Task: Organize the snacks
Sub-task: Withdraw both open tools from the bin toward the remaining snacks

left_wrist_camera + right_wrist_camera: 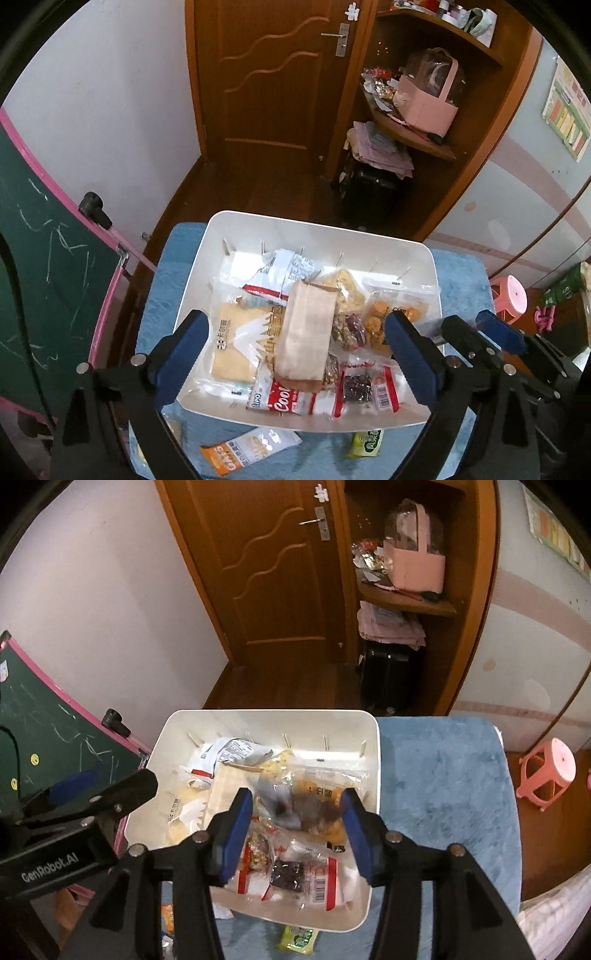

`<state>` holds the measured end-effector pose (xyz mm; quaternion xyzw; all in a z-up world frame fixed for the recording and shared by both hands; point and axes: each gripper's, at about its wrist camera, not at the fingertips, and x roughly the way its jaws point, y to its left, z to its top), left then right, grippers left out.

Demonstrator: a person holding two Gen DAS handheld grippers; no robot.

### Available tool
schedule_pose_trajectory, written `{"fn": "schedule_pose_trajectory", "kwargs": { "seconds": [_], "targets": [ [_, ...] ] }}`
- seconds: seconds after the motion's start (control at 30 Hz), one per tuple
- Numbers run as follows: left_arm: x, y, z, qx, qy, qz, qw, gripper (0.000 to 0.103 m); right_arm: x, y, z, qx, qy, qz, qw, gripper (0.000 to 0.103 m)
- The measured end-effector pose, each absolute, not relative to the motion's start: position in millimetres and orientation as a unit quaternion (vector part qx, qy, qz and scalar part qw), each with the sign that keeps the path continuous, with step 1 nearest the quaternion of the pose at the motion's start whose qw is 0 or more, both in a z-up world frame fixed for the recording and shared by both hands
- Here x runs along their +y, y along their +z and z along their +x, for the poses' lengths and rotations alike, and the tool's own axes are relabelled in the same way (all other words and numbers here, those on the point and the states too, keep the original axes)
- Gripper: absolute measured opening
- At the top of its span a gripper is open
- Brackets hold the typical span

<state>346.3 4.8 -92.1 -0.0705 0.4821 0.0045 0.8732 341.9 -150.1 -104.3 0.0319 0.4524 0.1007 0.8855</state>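
A white bin (280, 229) (373, 760) on a blue mat holds several snack packets, with a brown paper packet (306, 336) on top and a red-and-white packet (295, 402) (314, 878) at the near end. My left gripper (295, 354) hovers above the bin, open and empty. My right gripper (295, 830) is open above the bin's near right part, and a blurred clear packet (299, 805) is between its fingers, not gripped. An orange packet (247, 450) and a green packet (365, 443) (299, 938) lie on the mat in front of the bin.
A blue mat (443, 794) covers the table. A green chalkboard with a pink frame (55, 277) stands at the left. A wooden door (273, 92) and shelves with a pink basket (428, 107) are behind. A pink stool (546, 775) is at the right.
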Motion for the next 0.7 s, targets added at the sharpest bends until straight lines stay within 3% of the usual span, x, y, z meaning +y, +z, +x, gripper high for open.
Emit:
{"fn": "schedule_pose_trajectory", "kwargs": {
  "seconds": [0.7],
  "targets": [
    [-18,-42,270,0.437,0.009,-0.037,0.899,0.096,-167,-73,286,0.441,0.108,0.025,0.891,0.051]
  ]
}}
